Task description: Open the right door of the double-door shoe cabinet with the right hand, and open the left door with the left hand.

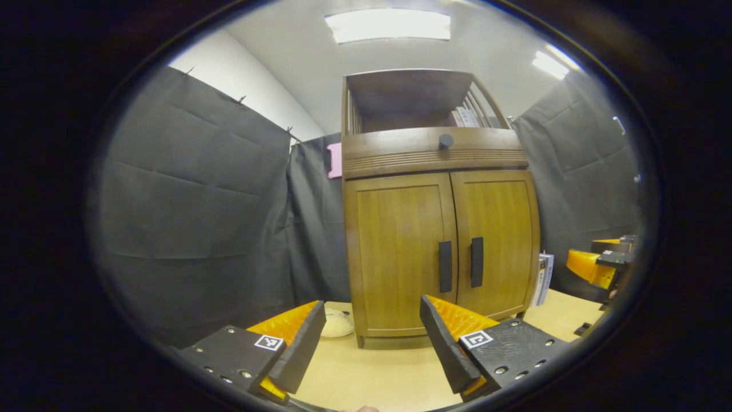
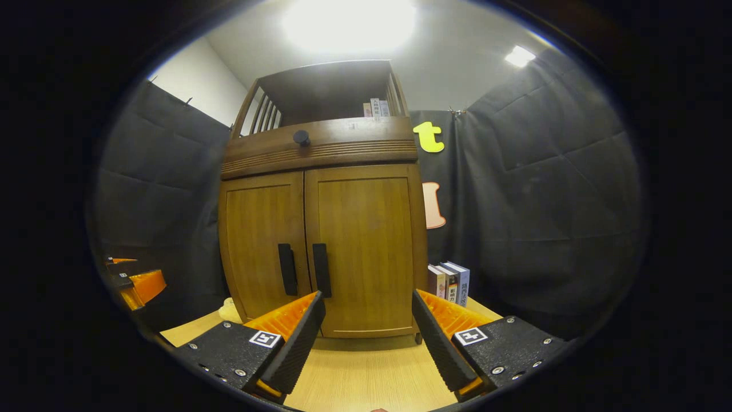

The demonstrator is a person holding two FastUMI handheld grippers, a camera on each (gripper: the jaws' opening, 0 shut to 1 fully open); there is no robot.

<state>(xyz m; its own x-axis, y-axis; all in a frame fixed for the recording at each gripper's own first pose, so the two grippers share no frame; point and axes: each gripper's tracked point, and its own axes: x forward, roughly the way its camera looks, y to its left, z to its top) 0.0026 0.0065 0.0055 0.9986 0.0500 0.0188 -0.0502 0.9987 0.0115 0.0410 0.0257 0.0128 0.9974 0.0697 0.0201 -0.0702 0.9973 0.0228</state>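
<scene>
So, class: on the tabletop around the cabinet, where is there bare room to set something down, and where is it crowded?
Bare tabletop lies in front of the cabinet, between its closed doors and the two open grippers, left and right. It is crowded beside the cabinet: books stand on one side, a pale round thing lies on the other.

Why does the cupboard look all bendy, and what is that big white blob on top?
In both views the fisheye lens bows the cabinet. In the right gripper view the ceiling lamp glares into a white blob; in the left gripper view the lamp keeps its shape.
</scene>
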